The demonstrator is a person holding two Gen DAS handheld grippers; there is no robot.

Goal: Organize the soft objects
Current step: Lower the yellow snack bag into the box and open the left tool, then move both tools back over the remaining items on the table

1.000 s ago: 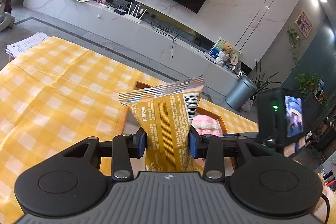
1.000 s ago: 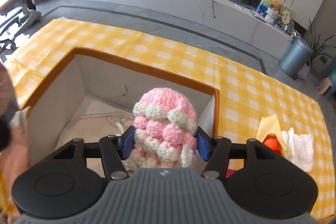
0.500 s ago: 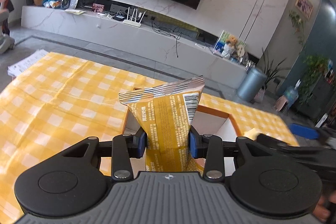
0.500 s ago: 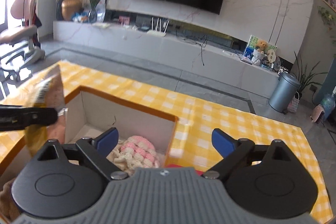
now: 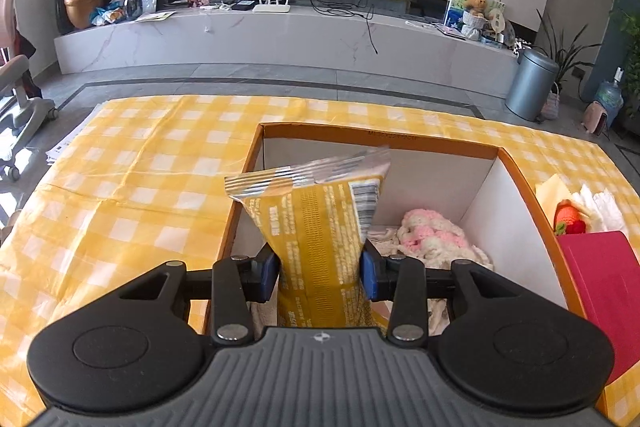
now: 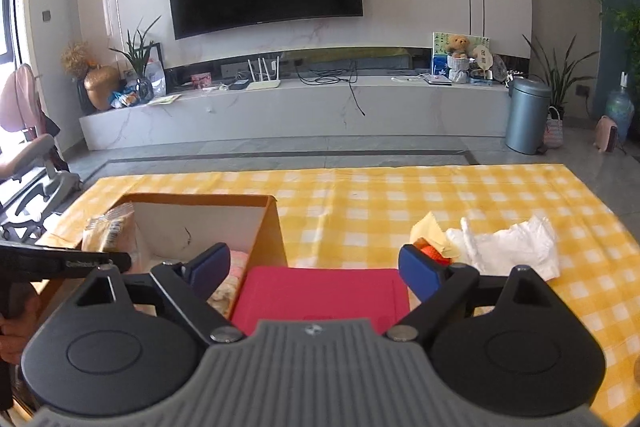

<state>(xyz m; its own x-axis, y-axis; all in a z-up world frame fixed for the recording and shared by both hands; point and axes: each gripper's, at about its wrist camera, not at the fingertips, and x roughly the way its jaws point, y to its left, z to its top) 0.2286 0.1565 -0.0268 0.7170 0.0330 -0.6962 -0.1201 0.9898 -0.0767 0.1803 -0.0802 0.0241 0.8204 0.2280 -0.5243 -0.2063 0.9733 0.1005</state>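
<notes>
We've got the yellow snack bag [image 5: 320, 227] upright over the orange-rimmed box [image 5: 516, 167], pink-and-white crochet piece [image 5: 432, 237] lying inside.

A yellow checked table [image 6: 400, 199] carried an open box [image 5: 520, 179]. Right of the left tongs lay a red block [image 5: 600, 275], orange toy [image 5: 568, 217] and white cloth [image 6: 516, 243].

Yellow-white checked tablecloth [image 5: 132, 187]; orange-rimmed cardboard box [image 5: 380, 143], white inside; yellow foil snack packet [image 5: 320, 227] w/ silver-striped top; pink-cream crochet piece [image 5: 432, 235]; red flat pad [image 6: 320, 291].
</notes>
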